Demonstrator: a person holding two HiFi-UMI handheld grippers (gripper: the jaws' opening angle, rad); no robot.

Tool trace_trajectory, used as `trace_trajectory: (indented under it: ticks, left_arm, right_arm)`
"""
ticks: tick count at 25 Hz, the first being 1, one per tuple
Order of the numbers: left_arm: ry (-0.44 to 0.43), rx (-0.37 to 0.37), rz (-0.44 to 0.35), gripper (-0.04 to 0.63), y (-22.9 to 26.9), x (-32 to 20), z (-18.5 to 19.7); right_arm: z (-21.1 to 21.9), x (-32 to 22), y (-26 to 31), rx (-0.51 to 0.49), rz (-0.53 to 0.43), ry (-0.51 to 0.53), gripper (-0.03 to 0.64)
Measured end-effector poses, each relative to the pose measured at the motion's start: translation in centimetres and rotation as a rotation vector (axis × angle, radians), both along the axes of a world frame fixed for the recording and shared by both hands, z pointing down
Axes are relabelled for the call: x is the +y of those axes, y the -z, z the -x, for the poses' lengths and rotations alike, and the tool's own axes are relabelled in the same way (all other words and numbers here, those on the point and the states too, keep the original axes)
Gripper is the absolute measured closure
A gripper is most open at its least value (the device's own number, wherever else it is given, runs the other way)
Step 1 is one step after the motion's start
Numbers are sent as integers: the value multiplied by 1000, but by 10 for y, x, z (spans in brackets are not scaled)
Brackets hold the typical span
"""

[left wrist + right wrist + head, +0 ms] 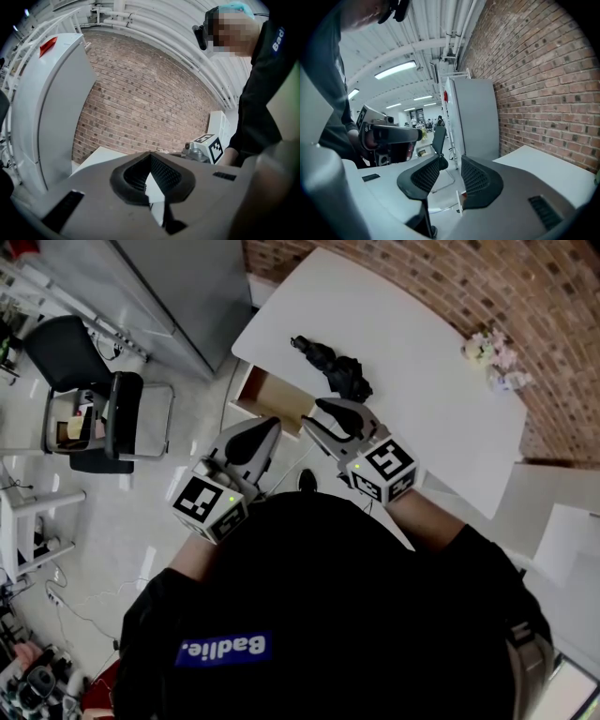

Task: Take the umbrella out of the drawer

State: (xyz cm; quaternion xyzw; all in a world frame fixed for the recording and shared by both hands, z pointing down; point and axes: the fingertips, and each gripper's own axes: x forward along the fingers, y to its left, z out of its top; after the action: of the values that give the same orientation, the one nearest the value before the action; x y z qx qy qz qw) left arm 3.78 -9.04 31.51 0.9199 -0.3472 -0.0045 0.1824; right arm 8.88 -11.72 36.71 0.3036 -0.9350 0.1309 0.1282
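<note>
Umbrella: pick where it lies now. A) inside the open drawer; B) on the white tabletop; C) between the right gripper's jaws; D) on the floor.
B: the head view shows the black umbrella resting on the white table, just beyond the open drawer.

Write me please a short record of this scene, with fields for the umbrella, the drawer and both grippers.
umbrella: black, folded, lying on the white table
drawer: pulled open, nothing visible in the part that shows
left gripper: jaws together, holding nothing
right gripper: jaws apart, nothing between them
task state: umbrella already out of the drawer
</note>
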Motion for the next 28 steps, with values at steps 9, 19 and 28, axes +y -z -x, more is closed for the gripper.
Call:
trace_trajectory:
  ticks: [9, 19, 28]
  left_arm:
    - [-5, -10, -5, 598, -1, 5, 2]
    - [2, -2, -9, 598, -1, 7, 2]
    - [14, 9, -9, 598, 0, 7, 6]
  right_arm:
    - [10, 14, 16, -56, -36, 12, 584]
    - [26, 25, 31, -101, -45, 90, 588]
    - [32, 26, 34, -106, -46, 106, 588]
